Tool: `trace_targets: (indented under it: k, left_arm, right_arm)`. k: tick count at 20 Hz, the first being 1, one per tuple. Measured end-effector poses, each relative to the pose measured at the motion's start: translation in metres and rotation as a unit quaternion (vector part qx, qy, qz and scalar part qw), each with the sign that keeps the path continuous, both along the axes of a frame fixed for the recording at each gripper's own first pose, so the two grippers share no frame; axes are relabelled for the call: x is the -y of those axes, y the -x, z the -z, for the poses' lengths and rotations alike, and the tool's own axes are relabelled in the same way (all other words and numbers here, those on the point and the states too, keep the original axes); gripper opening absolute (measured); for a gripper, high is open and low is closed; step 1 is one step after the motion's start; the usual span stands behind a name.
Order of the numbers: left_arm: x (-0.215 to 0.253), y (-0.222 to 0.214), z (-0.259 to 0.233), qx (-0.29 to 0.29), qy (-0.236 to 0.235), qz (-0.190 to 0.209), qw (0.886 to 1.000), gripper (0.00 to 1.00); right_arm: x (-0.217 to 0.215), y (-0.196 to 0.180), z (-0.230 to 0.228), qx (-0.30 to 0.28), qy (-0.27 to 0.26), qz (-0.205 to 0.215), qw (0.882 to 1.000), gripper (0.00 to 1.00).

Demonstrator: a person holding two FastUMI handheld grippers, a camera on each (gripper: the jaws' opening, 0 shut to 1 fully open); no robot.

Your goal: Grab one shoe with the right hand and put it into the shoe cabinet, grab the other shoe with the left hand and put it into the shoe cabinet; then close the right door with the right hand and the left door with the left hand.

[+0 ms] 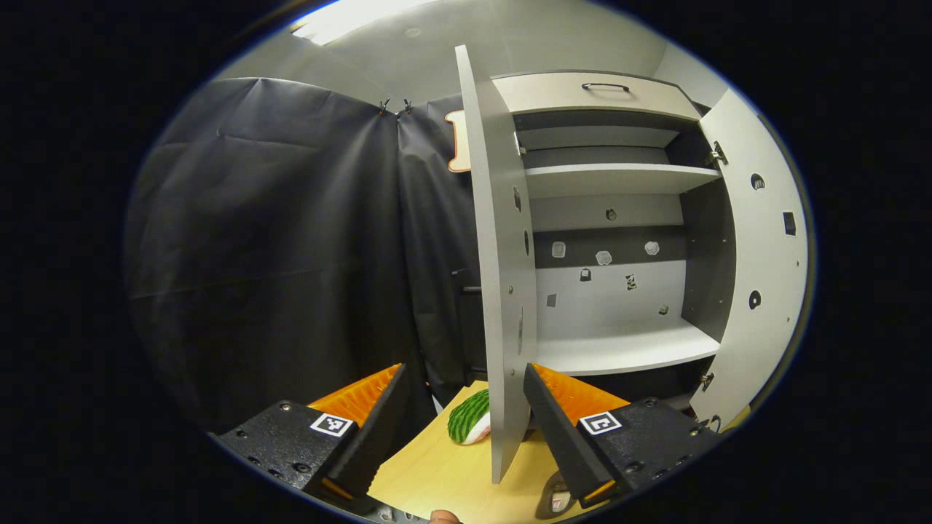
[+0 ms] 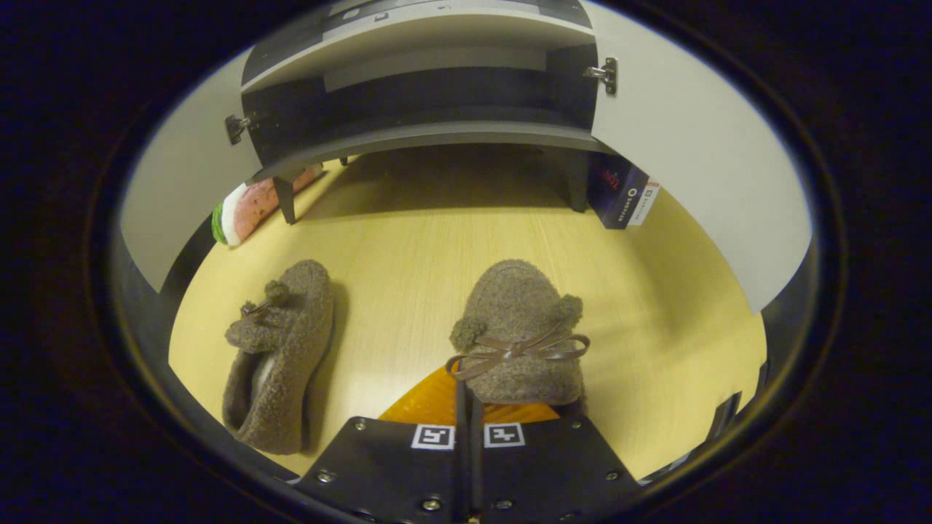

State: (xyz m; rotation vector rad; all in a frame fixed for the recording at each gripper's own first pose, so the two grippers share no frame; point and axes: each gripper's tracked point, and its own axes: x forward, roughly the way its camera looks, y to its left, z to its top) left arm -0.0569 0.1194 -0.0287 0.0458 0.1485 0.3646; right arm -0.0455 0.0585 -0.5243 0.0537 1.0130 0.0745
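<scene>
Two brown fuzzy shoes lie on the yellow wooden floor in front of the shoe cabinet [image 2: 429, 135]. In the right gripper view, the right shoe [image 2: 517, 327], with a bow on top, sits right at my right gripper [image 2: 466, 393], whose fingers are pressed together on its near edge. The left shoe [image 2: 280, 349] lies apart to the left, untouched. In the left gripper view, my left gripper [image 1: 462, 429] is open and held high, facing the cabinet, whose two doors both stand open. The edge of the left door [image 1: 502, 276] is just ahead between the fingers. The lower shelf [image 1: 626, 349] is bare.
A watermelon-patterned item [image 2: 244, 207] lies on the floor by the cabinet's left leg, also seen behind the left door [image 1: 470, 418]. A dark box [image 2: 622, 193] stands by the right leg. The right door [image 1: 757, 276] swings wide. Black cloth hangs to the left.
</scene>
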Motion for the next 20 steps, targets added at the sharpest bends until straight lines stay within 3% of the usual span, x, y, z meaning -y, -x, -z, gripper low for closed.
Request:
trace_targets:
  k: [5,9,20]
  left_arm:
    - [0.007,-0.005,0.000,0.005,0.003,0.013,1.000,0.97]
    - [0.012,-0.009,-0.002,0.013,0.006,0.024,1.000,0.97]
    - [0.011,-0.010,0.000,0.022,0.013,0.019,1.000,0.97]
  right_arm:
    - [0.003,-0.023,-0.046,0.054,0.002,-0.008,0.999,0.01]
    - [0.006,-0.057,-0.109,0.119,0.008,-0.021,0.993,0.01]
    - [-0.012,-0.192,-0.302,0.281,-0.026,-0.027,0.959,0.00]
